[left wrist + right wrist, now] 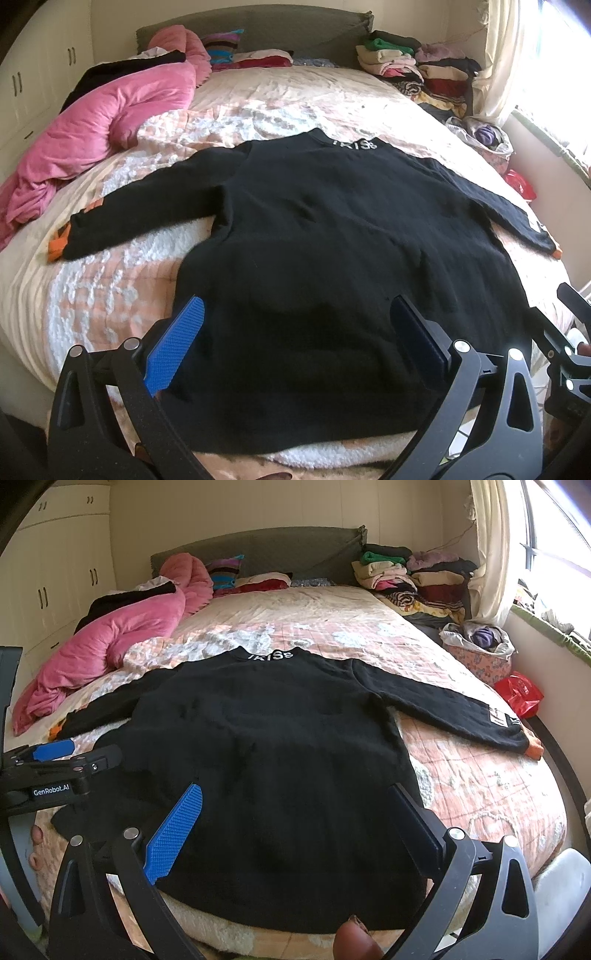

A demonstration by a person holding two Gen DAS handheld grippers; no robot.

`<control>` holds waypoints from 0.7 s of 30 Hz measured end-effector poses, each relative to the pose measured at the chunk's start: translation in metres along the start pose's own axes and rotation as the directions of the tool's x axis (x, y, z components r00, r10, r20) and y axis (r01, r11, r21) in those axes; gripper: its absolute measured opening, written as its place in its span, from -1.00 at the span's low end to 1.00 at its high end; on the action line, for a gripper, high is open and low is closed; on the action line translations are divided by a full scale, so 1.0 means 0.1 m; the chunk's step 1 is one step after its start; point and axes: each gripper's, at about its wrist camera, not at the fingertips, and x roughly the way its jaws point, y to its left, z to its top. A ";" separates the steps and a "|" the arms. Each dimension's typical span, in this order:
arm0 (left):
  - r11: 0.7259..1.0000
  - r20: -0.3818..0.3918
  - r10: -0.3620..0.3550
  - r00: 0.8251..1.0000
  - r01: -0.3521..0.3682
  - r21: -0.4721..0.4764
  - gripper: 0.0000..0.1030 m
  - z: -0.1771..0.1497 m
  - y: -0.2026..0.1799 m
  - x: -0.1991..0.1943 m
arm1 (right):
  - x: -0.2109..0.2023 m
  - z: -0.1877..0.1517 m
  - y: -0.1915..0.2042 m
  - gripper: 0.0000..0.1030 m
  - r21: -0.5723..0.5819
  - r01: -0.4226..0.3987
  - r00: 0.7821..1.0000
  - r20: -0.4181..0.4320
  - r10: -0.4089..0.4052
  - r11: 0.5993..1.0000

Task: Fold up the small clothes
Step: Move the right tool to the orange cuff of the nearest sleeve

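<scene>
Two grippers up close, both over the near hem. Left gripper (295,325) with fingers wide apart, holding nothing. Right gripper (295,808) the same, fingers wide apart, nothing between them.

Just past them, one black sweater (266,746), lying flat on the bed (461,768), neck end far away, white letters at the collar (271,654). Two sleeves: left sleeve (147,206) stretched out one way, right sleeve (443,701) stretched out the other, each with an orange cuff.

Looks like the very start of the fold: sweater spread out, nothing folded over yet. Next, probably, pinch a sleeve or a side edge and bring it across the middle. Needs a low reach and a firm pinch on the soft cloth.

Farther back, one pink blanket (110,642) in a heap. One basket (480,653) by the window. Two piles of folded clothes (413,576) near the headboard (266,550).
</scene>
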 end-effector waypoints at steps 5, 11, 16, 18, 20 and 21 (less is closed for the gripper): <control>1.000 -0.006 0.005 1.000 -0.005 -0.008 0.84 0.14 0.05 0.05 | 0.08 0.12 0.00 0.92 0.006 -0.002 1.000 0.001 0.002 1.000; 1.000 -0.002 0.017 1.000 -0.017 -0.015 0.84 0.32 0.12 0.11 | 0.19 0.28 0.00 0.92 0.024 -0.017 1.000 -0.003 0.018 1.000; 1.000 0.015 0.018 1.000 -0.018 -0.020 0.84 0.50 0.16 0.13 | 0.25 0.45 0.02 0.92 0.026 -0.033 0.999 0.014 0.032 0.999; 1.000 0.023 0.011 1.000 -0.010 -0.028 0.84 0.57 0.17 0.13 | 0.27 0.51 0.04 0.92 0.024 -0.037 0.999 0.023 0.036 0.999; 0.999 0.032 0.013 0.999 -0.012 -0.040 0.84 0.66 0.18 0.13 | 0.29 0.57 0.04 0.92 0.027 -0.040 0.999 0.029 0.039 0.999; 0.999 0.034 0.015 0.999 -0.014 -0.042 0.84 0.70 0.19 0.14 | 0.30 0.59 0.03 0.92 0.031 -0.043 0.999 0.030 0.042 0.999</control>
